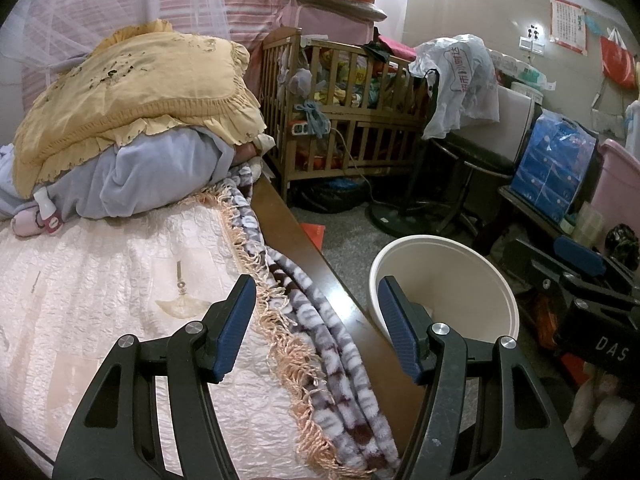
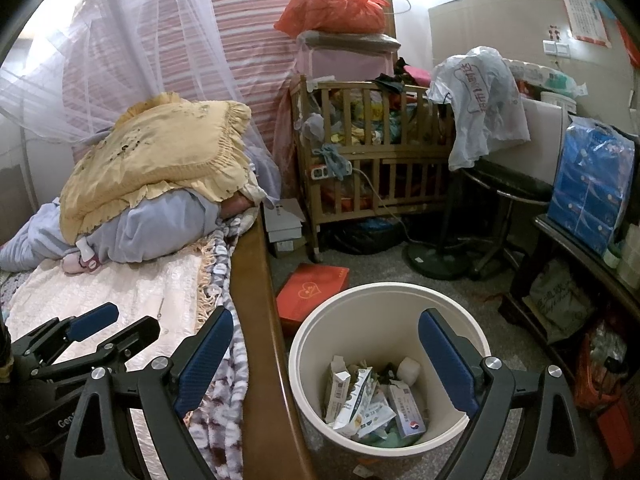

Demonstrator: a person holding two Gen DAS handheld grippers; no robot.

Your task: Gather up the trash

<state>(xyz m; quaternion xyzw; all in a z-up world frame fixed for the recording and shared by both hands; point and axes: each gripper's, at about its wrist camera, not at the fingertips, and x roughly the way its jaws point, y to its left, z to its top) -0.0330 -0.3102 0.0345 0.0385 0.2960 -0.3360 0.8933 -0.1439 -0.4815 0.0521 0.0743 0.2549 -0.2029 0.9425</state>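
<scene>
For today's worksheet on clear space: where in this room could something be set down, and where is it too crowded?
Free: the pale quilted bedspread between the pillow pile and the fringed blanket; the grey floor between the red box, bin and fan base. Crowded: the crib, and the shelf opposite the bed.

White letters "DAS" are showing on the black body of the right gripper. The left gripper is bearing pale letters beginning "Gene". Red Chinese characters are running down a plastic bag; the wall poster is too small to read.
</scene>
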